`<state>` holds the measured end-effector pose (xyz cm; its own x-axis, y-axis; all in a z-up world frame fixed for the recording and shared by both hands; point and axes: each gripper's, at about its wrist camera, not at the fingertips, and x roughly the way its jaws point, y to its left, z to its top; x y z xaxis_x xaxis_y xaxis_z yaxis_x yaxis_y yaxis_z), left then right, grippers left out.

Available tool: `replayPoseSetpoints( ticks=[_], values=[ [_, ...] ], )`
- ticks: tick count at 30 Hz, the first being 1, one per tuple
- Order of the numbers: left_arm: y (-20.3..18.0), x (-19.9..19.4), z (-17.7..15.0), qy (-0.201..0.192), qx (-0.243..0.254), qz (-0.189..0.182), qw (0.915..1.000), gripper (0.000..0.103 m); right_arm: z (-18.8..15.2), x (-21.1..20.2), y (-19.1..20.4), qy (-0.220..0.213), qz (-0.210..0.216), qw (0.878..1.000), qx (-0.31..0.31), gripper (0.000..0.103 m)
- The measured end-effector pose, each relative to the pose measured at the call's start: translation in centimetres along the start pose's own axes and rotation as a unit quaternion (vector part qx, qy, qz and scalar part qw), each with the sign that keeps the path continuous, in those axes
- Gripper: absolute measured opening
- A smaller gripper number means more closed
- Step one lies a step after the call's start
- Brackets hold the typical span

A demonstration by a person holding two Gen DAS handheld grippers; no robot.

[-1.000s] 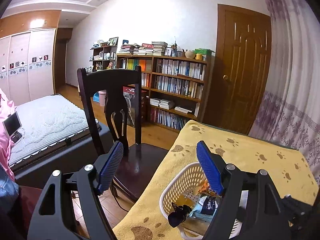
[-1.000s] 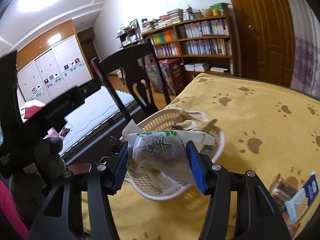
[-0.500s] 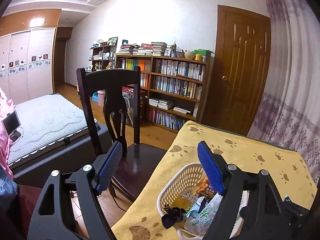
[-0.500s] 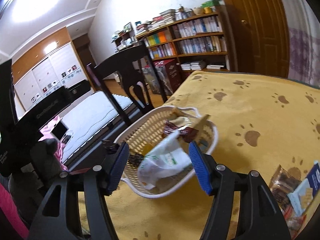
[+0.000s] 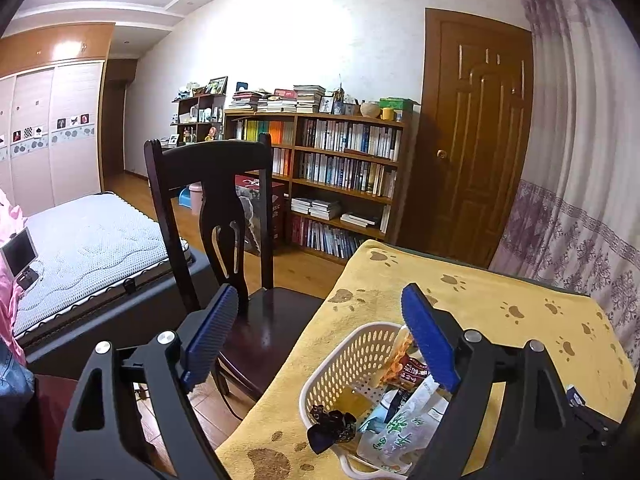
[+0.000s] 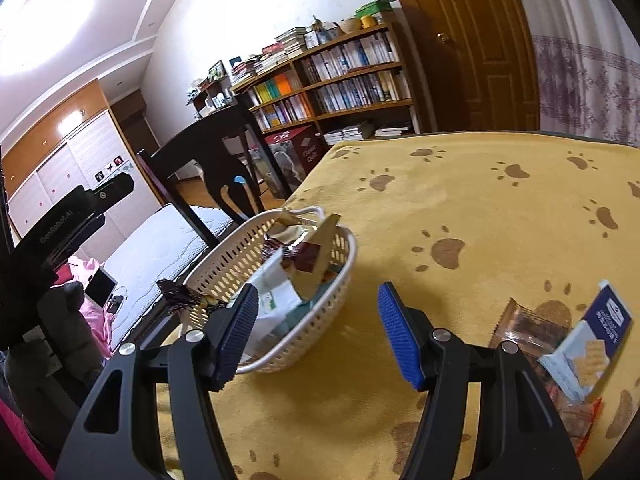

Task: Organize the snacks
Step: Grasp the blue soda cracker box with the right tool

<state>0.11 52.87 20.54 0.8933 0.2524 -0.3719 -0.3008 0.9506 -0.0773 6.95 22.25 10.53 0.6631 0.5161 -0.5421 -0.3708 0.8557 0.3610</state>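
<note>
A white perforated basket (image 6: 224,264) (image 5: 352,356) sits near the left edge of the yellow paw-print cloth (image 6: 480,208). Several snack packets lie inside it, among them a white bag with green lettering (image 5: 400,428) (image 6: 276,300). My right gripper (image 6: 316,332) is open and empty, just right of the basket above the cloth. My left gripper (image 5: 320,340) is open and empty, held above the basket's left side and the chair. Loose on the cloth at the right lie a blue-and-white cracker packet (image 6: 588,344) and a clear packet of brown snacks (image 6: 528,328).
A dark wooden chair (image 5: 216,216) stands against the table's left edge. Behind it are a bed (image 5: 88,240), a bookshelf (image 5: 340,176), a brown door (image 5: 480,132) and a curtain (image 5: 580,200). The other gripper's black body (image 6: 60,232) shows at the left.
My right gripper let the white bag with green lettering fall into the basket, opened wider and drew back to the right. The left gripper barely moved.
</note>
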Motion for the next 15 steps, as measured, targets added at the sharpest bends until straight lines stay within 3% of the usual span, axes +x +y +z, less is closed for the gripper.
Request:
replayPoseSetpoints(
  ticks=[15],
  values=[
    [-1.9, -0.6, -0.6, 0.000, 0.023, -0.014, 0.9996, 0.086, -1.1, -2.0, -4.9, -0.013, -0.057, 0.997, 0.044, 0.063]
  ],
)
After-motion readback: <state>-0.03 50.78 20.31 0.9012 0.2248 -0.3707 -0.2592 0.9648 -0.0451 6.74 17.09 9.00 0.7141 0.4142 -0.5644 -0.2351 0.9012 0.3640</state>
